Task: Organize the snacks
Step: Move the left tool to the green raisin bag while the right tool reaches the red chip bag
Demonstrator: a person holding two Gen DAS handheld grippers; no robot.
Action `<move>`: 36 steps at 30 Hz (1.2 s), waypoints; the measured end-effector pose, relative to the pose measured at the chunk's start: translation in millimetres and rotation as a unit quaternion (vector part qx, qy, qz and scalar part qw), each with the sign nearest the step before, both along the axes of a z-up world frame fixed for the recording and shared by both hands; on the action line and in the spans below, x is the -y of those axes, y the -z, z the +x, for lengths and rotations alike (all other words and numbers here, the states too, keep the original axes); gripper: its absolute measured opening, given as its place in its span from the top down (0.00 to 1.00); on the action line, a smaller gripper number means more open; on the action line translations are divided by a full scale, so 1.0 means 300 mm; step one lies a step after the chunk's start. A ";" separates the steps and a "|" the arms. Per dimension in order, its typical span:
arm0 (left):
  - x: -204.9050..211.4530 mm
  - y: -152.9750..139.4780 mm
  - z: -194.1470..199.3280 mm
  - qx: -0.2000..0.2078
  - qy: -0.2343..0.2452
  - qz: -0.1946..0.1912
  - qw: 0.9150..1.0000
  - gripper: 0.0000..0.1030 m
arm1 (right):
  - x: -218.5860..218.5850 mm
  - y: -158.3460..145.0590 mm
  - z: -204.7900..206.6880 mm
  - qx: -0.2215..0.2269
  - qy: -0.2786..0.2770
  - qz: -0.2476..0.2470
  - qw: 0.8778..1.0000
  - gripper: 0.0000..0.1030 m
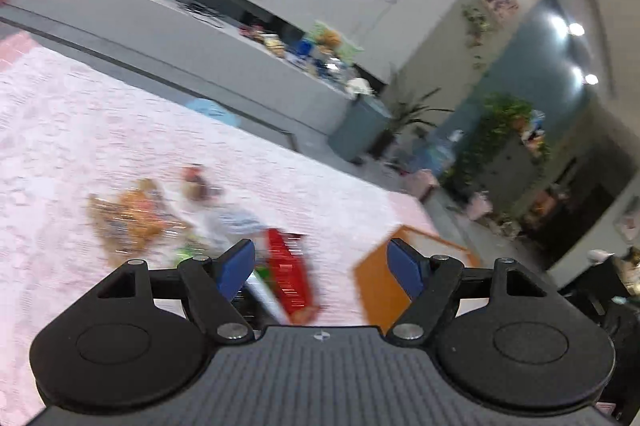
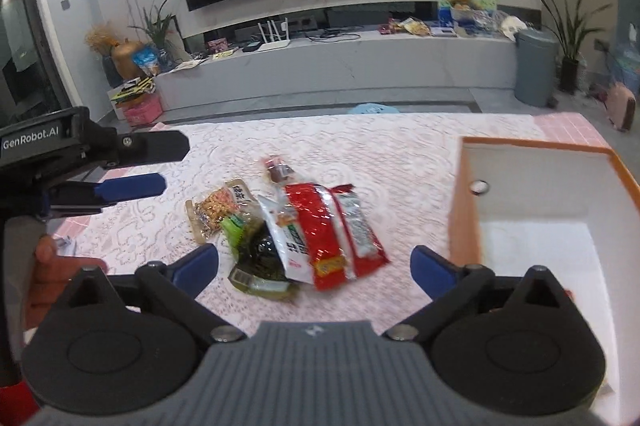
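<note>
Looks like basically nothing is sorted yet, far as I can tell: the table (image 2: 400, 146) with its pink lacy cloth has the whole snack pile sitting in the middle, and the box (image 2: 460, 194) on the right, orange rim with smooth white walls inside, looks empty apart from a small round fitting on its far wall, though its near part is hidden behind the claw. So my read is every packet still has to go over there. The pile is all crinkly glossy plastic: a long red packet (image 2: 320, 226) on top, a white pouch (image 2: 280, 226) tucked under its left edge, a dark green seaweed-looking pack (image 2: 260, 254) nearest the camera, a clear bag of mixed nuts (image 2: 216, 206) on the left, and one small wrapped sweet (image 2: 278, 170) at the far end. They overlap each other, so I'd guess the flat slippery ones will be fiddly to pinch off the cloth. Right gripper (image 2: 314, 266) hangs just near of the pile with its blue-padded jaws spread wide, nothing in them. Left gripper (image 1: 320, 266) is also wide and empty, and its view is badly smeared, but you can make out the red packet and a corner of the box beyond it; from the right camera it shows at the left, off the pile
</note>
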State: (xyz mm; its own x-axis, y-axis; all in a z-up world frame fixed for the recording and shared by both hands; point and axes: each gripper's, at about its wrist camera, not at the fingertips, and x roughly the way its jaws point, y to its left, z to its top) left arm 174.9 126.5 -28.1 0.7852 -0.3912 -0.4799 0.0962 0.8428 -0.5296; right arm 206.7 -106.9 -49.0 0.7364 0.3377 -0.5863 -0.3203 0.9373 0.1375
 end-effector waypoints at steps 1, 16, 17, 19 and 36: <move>-0.008 0.009 0.005 -0.002 -0.004 0.012 1.000 0.15 | -0.029 0.020 0.017 0.002 0.000 -0.012 1.000 0.03; -0.010 0.194 0.091 -0.039 0.017 0.158 0.986 0.19 | -0.139 0.182 0.211 0.002 0.032 -0.059 0.998 0.05; -0.006 0.204 0.098 -0.039 0.022 0.174 0.984 0.19 | -0.143 0.189 0.223 0.007 0.034 -0.061 0.998 0.09; 0.001 0.219 0.114 -0.041 0.037 0.190 0.980 0.19 | -0.149 0.204 0.243 0.011 0.035 -0.065 0.997 0.13; 0.014 0.346 0.199 -0.034 0.071 0.239 0.968 0.18 | -0.153 0.307 0.354 -0.012 0.044 -0.041 0.998 0.08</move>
